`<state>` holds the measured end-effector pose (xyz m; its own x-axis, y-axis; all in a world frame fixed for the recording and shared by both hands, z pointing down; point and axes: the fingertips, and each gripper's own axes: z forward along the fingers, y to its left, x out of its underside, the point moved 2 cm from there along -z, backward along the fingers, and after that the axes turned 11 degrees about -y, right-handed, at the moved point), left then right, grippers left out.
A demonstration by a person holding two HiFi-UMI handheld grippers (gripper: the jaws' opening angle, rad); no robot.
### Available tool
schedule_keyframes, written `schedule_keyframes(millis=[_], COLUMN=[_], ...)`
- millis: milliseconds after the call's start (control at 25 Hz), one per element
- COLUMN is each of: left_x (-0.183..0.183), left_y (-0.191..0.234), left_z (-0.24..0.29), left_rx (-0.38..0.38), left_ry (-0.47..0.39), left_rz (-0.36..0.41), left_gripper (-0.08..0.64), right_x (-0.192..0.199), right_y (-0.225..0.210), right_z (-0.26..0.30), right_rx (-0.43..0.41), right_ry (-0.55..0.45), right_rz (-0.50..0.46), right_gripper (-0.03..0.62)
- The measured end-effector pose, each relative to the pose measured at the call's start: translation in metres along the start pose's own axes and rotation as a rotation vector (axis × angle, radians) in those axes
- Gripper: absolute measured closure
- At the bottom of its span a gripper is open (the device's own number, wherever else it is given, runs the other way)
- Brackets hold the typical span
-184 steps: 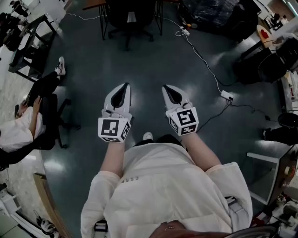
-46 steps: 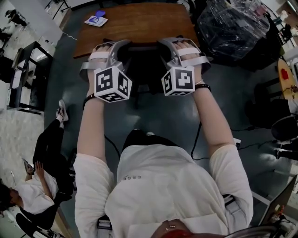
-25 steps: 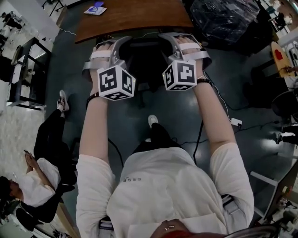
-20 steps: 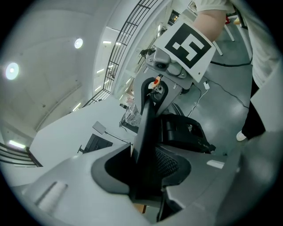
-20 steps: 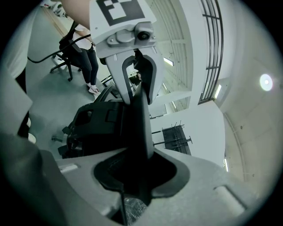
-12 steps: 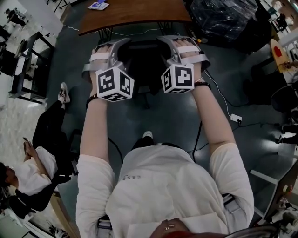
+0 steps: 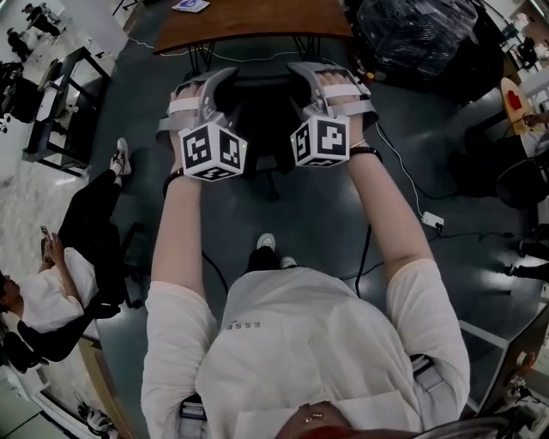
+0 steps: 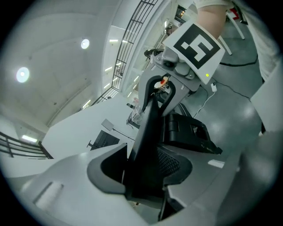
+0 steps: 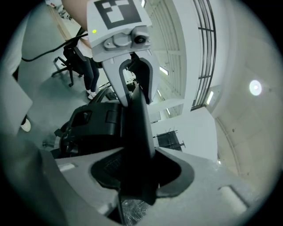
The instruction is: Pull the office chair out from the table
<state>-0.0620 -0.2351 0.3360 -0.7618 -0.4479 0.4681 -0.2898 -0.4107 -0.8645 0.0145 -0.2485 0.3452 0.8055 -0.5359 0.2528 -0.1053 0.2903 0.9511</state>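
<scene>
The black office chair (image 7: 266, 111) stands out on the dark floor, apart from the brown wooden table (image 7: 257, 19) at the top of the head view. My left gripper (image 7: 225, 79) is at the left edge of the chair's backrest and my right gripper (image 7: 300, 70) at its right edge. In the left gripper view the backrest edge (image 8: 148, 128) runs between my jaws, with the right gripper (image 8: 164, 90) opposite. The right gripper view shows the same backrest (image 9: 137, 128) between its jaws. Both pairs of jaws are opening, with dark gaps beside the backrest.
A seated person (image 7: 60, 283) on another chair is at the left. A black rack (image 7: 64, 94) stands further up the left side. A plastic-wrapped load (image 7: 420, 34) fills the upper right. A cable and power strip (image 7: 431, 219) lie on the floor at the right.
The chair and both grippers have come back away from the table, which has slid toward the top edge. The person's feet have stepped backward. Gaps have appeared between jaws and backrest.
</scene>
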Motion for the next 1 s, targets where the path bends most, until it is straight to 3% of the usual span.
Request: schedule_keyframes(millis=[160, 240, 360, 480, 560, 840, 1000], left_x=[-0.015, -0.022, -0.039, -0.064, -0.078, -0.106, -0.107], left_y=[-0.012, -0.019, -0.020, -0.020, -0.027, -0.070, -0.097], left_z=[-0.023, -0.041, -0.075, -0.104, -0.118, -0.152, -0.154], left_rx=[-0.115, -0.155, -0.260, -0.385, -0.441, -0.559, -0.517], left_ry=[-0.042, -0.051, -0.118, -0.243, -0.294, -0.302, -0.283], left_rz=[-0.052, -0.106, -0.312, -0.569, -0.683, -0.811, -0.828], left_gripper=[0.312, 0.346, 0.402, 0.443, 0.452, 0.545, 0.545], right_x=[-0.007, -0.009, -0.014, -0.021, -0.024, -0.021, -0.019], right_y=[0.001, 0.004, 0.017, 0.030, 0.035, 0.062, 0.083], right_z=[-0.034, -0.054, -0.083, -0.117, -0.138, -0.182, -0.197], right_rx=[0.128, 0.165, 0.186, 0.203, 0.222, 0.253, 0.244], right_ry=[-0.021, -0.020, -0.037, -0.069, -0.084, -0.098, -0.089], right_rz=[0.081, 0.153, 0.299, 0.485, 0.584, 0.827, 0.932], right_gripper=[0.391, 0.391, 0.422, 0.598, 0.600, 0.600, 0.600])
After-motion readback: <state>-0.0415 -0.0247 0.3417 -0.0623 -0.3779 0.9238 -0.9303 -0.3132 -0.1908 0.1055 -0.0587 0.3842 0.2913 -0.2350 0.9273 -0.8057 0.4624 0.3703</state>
